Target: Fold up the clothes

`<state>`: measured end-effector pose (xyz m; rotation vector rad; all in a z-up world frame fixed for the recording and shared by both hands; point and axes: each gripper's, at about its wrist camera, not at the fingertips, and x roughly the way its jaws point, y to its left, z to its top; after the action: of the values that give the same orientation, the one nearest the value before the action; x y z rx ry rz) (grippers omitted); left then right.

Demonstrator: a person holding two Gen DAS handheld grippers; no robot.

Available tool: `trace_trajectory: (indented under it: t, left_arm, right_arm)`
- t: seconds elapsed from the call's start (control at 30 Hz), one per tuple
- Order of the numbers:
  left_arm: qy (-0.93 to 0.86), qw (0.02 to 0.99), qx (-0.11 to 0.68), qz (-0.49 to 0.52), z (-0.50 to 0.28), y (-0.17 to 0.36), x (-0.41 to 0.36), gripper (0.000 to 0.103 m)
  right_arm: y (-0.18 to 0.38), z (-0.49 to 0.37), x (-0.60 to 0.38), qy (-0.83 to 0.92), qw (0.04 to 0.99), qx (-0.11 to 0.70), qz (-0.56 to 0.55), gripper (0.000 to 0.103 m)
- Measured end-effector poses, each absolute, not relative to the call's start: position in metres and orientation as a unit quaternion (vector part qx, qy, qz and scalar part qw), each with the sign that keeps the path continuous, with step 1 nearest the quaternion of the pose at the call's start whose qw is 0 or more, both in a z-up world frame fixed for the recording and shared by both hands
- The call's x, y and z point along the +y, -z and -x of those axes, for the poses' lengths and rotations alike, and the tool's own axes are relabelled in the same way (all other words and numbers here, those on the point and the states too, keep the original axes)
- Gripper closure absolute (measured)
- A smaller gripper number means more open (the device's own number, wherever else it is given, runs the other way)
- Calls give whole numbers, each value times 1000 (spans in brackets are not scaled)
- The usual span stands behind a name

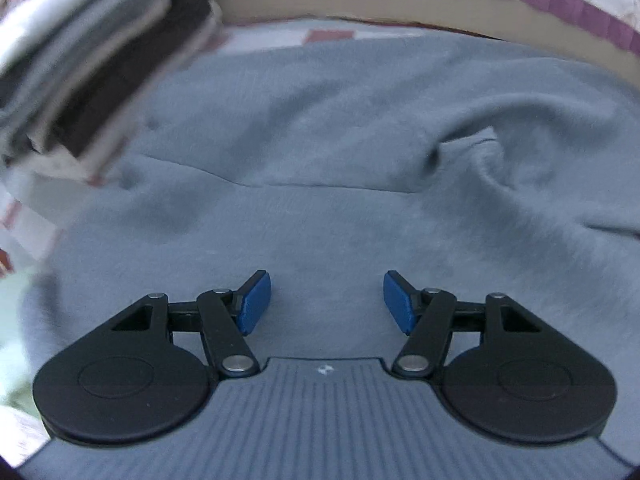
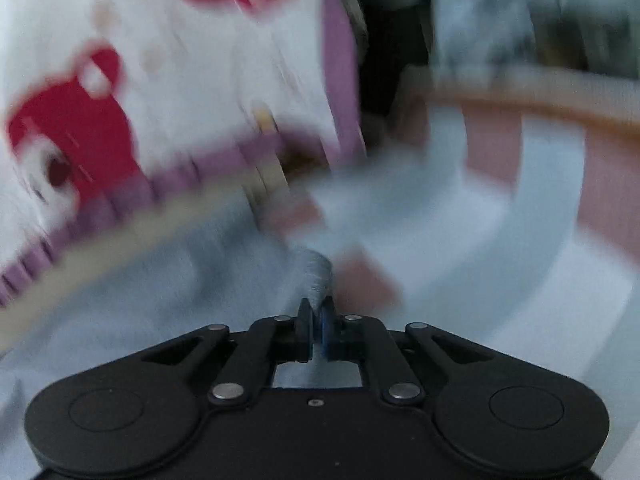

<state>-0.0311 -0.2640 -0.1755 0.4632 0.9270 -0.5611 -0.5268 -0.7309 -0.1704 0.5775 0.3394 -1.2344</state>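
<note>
Right wrist: gripper (image 2: 316,320) pinching grey garment (image 2: 318,276) fold btwn pads.

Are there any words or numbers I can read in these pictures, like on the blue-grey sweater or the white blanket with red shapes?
No readable words or numbers anywhere.
Blue-grey fleece sweater: plain, no label showing.
White blanket with red shapes: only pictures, very blurred.
Left gripper: one tiny white mark on its grey body, a symbol rather than letters.
Stack of folded clothes: too blurred to tell.
</note>
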Motion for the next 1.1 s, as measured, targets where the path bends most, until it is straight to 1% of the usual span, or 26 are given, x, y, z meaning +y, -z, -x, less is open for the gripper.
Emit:
trace_trajectory:
  t: [0.07,0.27,0.37,0.5,0.63,0.73,0.77,0.8,0.83,0.87,0.93,1.0,1.07,1.1]
  left_arm:
    - [262,830,442,-218,31,179,-255,41]
    - [269,827,449,-205,32,181,-238,41]
    - [296,822,445,-197,32,176,-237,41]
    - [366,810,424,-174,40,166,-246,39]
    - [433,789,387,-199,51,156,-277,37]
    - [456,775,376,-224,51,156,-307,36]
    - [454,774,377,-229,48,158,-315,36]
    - [449,774,383,-230,45,159,-323,36]
    - [442,774,393,-226,41,162,-329,36]
    - [439,772,405,-217,38,164,-334,36]
    - [428,772,421,-209,33,171,-340,36]
    - [420,773,420,-223,33,181,-345,36]
    - [415,775,412,-239,36,190,-348,37]
    - [414,778,406,-242,37,192,-348,42]
  right_arm:
    - [152,538,-733,593,758,169,-213,100]
    - [184,550,-752,616,704,280,-214,99]
    - [195,546,-750,605,703,296,-226,98]
    - [193,553,-754,607,701,277,-254,98]
    - [177,545,-766,587,724,273,-238,98]
    - [137,536,-764,578,761,220,-195,99]
    - [125,536,-762,576,774,191,-180,99]
    - [114,540,-757,576,786,152,-167,99]
    - [111,541,-757,578,788,143,-156,100]
    - [118,538,-763,585,780,169,-147,99]
    - [143,529,-772,584,759,253,-136,99]
    - [170,526,-774,579,740,316,-134,98]
    - [187,533,-771,589,722,324,-162,96]
    - [194,537,-770,592,715,326,-180,95]
